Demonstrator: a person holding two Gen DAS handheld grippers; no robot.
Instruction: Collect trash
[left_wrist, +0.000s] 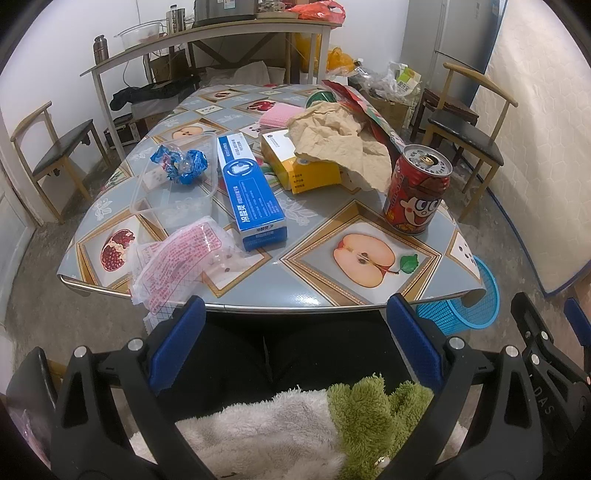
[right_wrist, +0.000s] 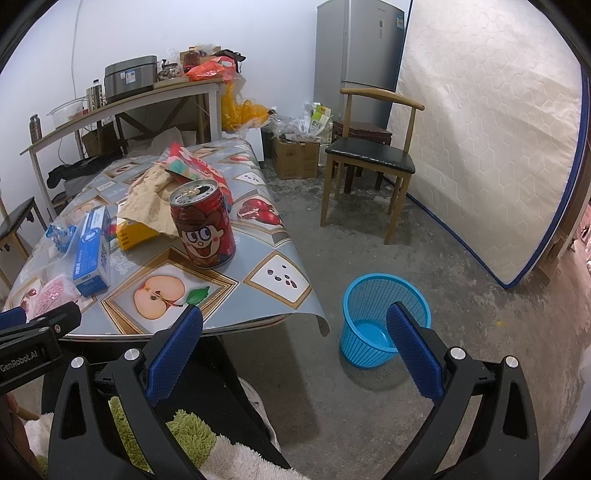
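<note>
Both grippers are held low at the near edge of the tabletop (left_wrist: 317, 291), fingers spread and empty: left gripper (left_wrist: 295, 343) faces the clutter, right gripper (right_wrist: 295, 350) looks toward the blue basket (right_wrist: 384, 317) on the floor, just beside the table corner.

Nothing collected yet, basket looks empty. Trash is all on the tabletop: red can (left_wrist: 419, 188) near the right edge, pink wrapper (left_wrist: 177, 258) hanging over the front edge, crumpled blue wrapper (left_wrist: 181, 162) in a clear tray (left_wrist: 173, 206), brown paper (left_wrist: 332, 140) draped on a yellow box (left_wrist: 299, 166), blue box (left_wrist: 251, 192) mid-table.

Risks, as I judge them:
- Can is opened on top (contents unknown), so a tilted grip or a bump could spill it.
- Pink wrapper is thin & slippery; a nudge would send it to the floor.
- Pulling the brown paper may drag the yellow box w/ it.
- 2 grippers close together could collide.
</note>
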